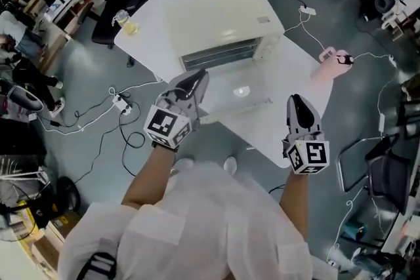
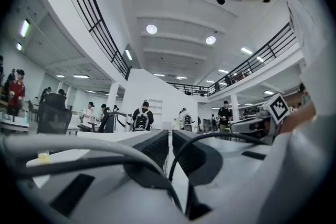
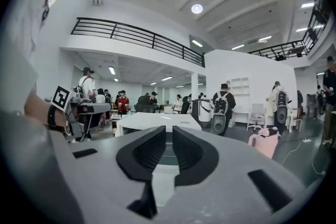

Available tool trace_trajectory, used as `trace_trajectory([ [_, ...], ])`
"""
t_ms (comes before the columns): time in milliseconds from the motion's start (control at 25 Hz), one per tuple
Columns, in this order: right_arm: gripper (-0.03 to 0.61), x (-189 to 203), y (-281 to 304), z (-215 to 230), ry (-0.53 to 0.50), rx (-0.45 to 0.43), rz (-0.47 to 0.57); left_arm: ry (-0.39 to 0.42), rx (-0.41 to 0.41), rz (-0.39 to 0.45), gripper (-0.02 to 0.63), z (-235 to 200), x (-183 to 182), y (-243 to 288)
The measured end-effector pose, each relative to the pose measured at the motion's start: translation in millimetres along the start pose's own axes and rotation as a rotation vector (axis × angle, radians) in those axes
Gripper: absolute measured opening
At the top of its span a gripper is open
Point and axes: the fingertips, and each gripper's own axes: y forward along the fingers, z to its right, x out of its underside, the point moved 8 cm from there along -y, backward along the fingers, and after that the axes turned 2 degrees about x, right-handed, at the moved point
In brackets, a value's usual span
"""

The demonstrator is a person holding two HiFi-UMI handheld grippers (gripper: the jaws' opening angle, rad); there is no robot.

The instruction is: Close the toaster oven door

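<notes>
Item: toaster oven (image 1: 226,29), door (image 1: 243,92) dropped open. Step: approach; left hand-held gripper (image 1: 197,82) closed, right hand-held gripper (image 1: 296,101) slightly parted, both empty. Next, likely: catch door's front edge, swing up.

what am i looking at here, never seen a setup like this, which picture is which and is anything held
No robot: a person holds a two-jaw tool in each hand. The top-down picture comes from a camera on their head; the other two ride on the tools, looking along the jaws. On the white table stands a white toaster oven, its door folded down open; a clear cup sits at a far corner. The left tool and right tool hover near the door, both empty: left jaws practically together, right a slit apart.
</notes>
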Motion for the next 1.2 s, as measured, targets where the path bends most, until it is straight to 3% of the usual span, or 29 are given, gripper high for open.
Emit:
trace_trajectory([
  [240, 0.049, 7, 34, 14, -0.039, -0.177, -0.014, -0.014, -0.166, 0.049, 0.023, 7, 6, -19],
  [520, 0.061, 21, 65, -8, -0.194, -0.369, -0.047, -0.030, -0.278, 0.062, 0.023, 31, 23, -41],
  [720, 0.061, 34, 82, -27, -0.319, -0.440, -0.073, -0.006, -0.361, 0.061, 0.023, 34, 31, -56],
  [880, 0.064, 45, 90, -46, -0.470, -0.485, -0.089, 0.001, -0.402, 0.053, 0.025, 33, 44, -61],
  [1080, 0.075, 69, 92, -68, -0.750, -0.503, -0.123, -0.010, -0.426, 0.016, 0.025, 27, 64, -66],
  [1200, 0.080, 87, 93, -77, -0.848, -0.508, -0.147, -0.006, -0.441, -0.019, 0.025, 25, 78, -67],
])
